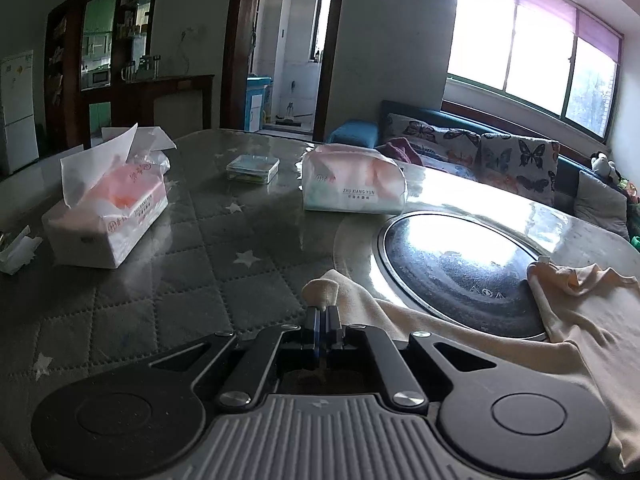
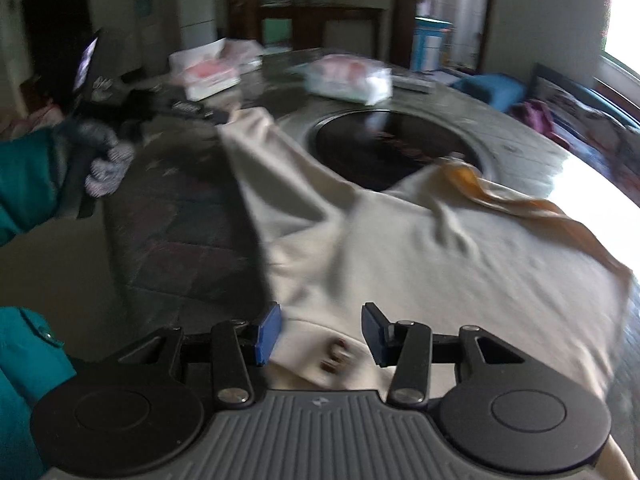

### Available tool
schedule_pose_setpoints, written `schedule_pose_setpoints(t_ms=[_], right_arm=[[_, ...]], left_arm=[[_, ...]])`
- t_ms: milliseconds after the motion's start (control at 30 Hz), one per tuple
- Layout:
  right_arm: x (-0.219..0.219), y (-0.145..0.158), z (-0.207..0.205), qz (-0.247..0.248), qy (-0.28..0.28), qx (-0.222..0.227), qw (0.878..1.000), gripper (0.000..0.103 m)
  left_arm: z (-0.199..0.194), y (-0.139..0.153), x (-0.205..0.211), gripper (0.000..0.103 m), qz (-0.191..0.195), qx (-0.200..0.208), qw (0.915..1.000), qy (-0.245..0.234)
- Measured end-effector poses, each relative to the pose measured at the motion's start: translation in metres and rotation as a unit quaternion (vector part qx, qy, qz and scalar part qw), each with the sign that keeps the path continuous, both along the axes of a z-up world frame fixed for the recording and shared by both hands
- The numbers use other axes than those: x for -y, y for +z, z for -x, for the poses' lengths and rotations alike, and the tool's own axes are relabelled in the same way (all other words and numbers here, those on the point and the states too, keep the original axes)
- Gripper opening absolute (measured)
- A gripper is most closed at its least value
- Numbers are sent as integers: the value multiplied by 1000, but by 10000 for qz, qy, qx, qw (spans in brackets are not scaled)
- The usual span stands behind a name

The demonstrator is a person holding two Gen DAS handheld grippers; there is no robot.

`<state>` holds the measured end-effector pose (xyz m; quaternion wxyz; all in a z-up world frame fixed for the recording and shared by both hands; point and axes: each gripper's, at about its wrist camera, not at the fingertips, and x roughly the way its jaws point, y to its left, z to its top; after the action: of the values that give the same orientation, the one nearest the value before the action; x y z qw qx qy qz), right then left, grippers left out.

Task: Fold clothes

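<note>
A cream-coloured garment (image 2: 420, 248) lies spread over the near edge of the round table (image 1: 248, 216), part of it draped across the rim of the black induction hob (image 1: 460, 264) set into the tabletop. On the side of the garment away from the hob's centre, one end, probably a sleeve, stretches along the quilted star-patterned table cover (image 1: 224, 280).

The left gripper (image 1: 322, 316) has its jaws pressed together on a bunched tip of the garment, a small knob of cloth sticking up just beyond the fingertips, near the hob's left edge.

The right gripper (image 2: 322, 330) is spread wide, its blue pads (image 2: 268, 330) apart on either side of a fold of the garment's near edge without touching it; that view is motion-blurred.

Beyond the hob sits a closed tissue pack (image 1: 354, 180); to the hob's left stands an opened tissue pack (image 1: 110, 216) with a sheet pulled up, and between the two lies a small clear flat box (image 1: 253, 168). A teal sleeve (image 2: 24, 184) shows far left of the hob in the right wrist view.
</note>
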<state>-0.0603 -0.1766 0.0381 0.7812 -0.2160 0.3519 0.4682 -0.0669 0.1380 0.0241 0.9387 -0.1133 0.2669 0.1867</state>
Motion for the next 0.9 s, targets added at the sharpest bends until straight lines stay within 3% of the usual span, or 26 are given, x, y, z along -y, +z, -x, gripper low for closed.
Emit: schedule_pose_setpoints(t_ms=[100,233,367,567,700,900], right_arm=[[-16,-6,5,71,175,111,9998,36],[-28,-15,9,111,284,125,9995,10],[-24,-11,17,-14,580,1,9983,2],[-19,-11,25,-48,805,-256,9964,4],[-1,12,18,-356,578,-201,9975,10],[32,5,-9,-191,-339,-243,9989,12]], left_arm=[[-1,5,0,3,-14,63,10000,-22],[-1,18,1,3,-89,272,9996,-76],[2,25,-2,3,-142,379,9992,-75],[2,1,-7,3,0,-215,9997,128],[4,4,-9,8,-113,-242,9994,219],[-9,14,28,8,108,-138,9980,-603]])
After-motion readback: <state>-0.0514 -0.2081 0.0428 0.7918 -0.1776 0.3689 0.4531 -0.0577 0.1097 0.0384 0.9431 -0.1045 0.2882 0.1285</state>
